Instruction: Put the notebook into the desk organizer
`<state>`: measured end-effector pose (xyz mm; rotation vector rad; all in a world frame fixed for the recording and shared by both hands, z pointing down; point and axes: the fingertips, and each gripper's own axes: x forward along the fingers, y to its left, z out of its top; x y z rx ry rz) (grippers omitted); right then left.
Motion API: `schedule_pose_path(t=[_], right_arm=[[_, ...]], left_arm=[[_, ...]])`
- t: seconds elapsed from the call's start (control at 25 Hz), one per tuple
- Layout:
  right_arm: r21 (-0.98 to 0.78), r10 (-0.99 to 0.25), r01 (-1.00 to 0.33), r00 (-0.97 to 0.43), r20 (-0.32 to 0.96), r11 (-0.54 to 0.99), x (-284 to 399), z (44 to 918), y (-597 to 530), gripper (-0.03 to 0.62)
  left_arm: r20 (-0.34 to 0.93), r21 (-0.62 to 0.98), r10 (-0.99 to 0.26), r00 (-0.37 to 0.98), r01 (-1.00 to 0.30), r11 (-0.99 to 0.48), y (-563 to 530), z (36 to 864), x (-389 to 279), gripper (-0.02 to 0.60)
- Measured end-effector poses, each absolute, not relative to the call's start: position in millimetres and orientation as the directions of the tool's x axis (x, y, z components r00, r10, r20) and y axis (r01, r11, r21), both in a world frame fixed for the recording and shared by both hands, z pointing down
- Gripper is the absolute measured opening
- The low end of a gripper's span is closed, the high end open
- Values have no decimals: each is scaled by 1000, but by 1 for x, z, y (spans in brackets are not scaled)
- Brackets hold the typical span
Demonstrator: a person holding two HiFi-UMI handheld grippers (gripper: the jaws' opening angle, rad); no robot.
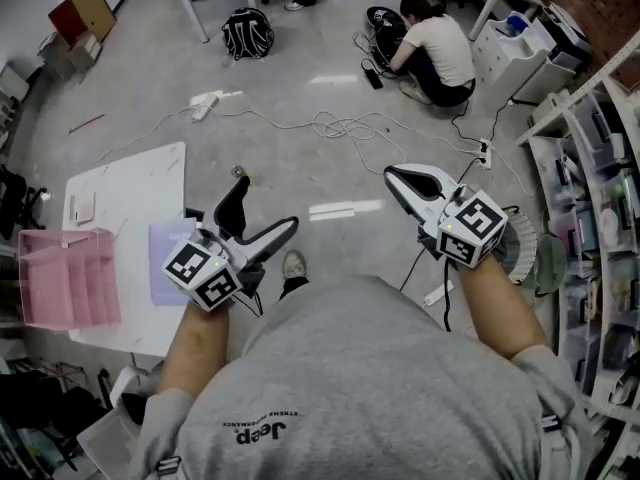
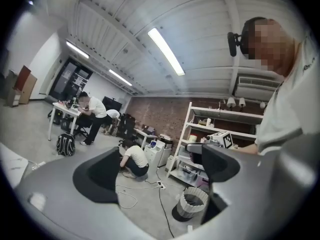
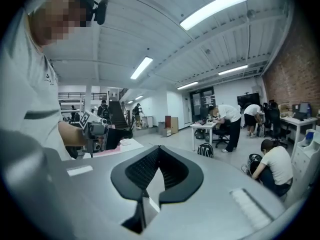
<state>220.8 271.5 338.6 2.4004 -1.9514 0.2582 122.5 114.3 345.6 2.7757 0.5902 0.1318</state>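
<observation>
View from a head camera, looking steeply down. A pink, open-topped desk organizer [image 1: 70,234] with upright dividers stands at one end of a white bench [image 1: 130,183]. A pale lavender notebook [image 1: 165,256] lies flat on the bench just beside the organizer, on the side facing the person, apparently not touching it.

The left hand-held gripper [image 1: 262,213] is held up on the far side of the notebook from the organizer, and its marker cube covers the notebook's edge in this view. Its jaws are spread wide with nothing between them. They point out across the room, not down at the notebook. The right hand-held gripper [image 1: 405,180] is well apart from the organizer, beyond the person's body, with its jaws pressed together on nothing.

The notebook looks thin and light, probably with a cover that bends. Lying flat on a smooth bench, it may slide when nudged. A sensible hold would be on the edge farthest from the organizer, near the spine where it is stiffest. It would then need to be tipped upright to slot between the organizer's dividers.
</observation>
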Motion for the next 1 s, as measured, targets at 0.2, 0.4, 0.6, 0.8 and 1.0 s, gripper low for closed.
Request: schedule_pose_path(t=[0.2,0.4,0.6,0.8,1.0], right_arm=[[-84,-949,-954,271,164,-287,265,317,184,2],[-74,-943,-952,279,183,-296,301,314,101,2],[-83,-948,-962,238,211,-260,320,318,64,2],[-116,-959,-971,178,218,-207,341,330,41,2],[-123,-977,-989,54,209,-81,361,335,29,2]], left_arm=[[66,292,525,848,487,-823,41,340,184,546],[64,310,525,849,483,-819,-34,345,220,546],[72,341,518,852,467,-816,-60,355,236,546],[86,354,475,876,419,-836,-77,359,251,546],[105,342,390,915,335,-878,-78,364,267,546]])
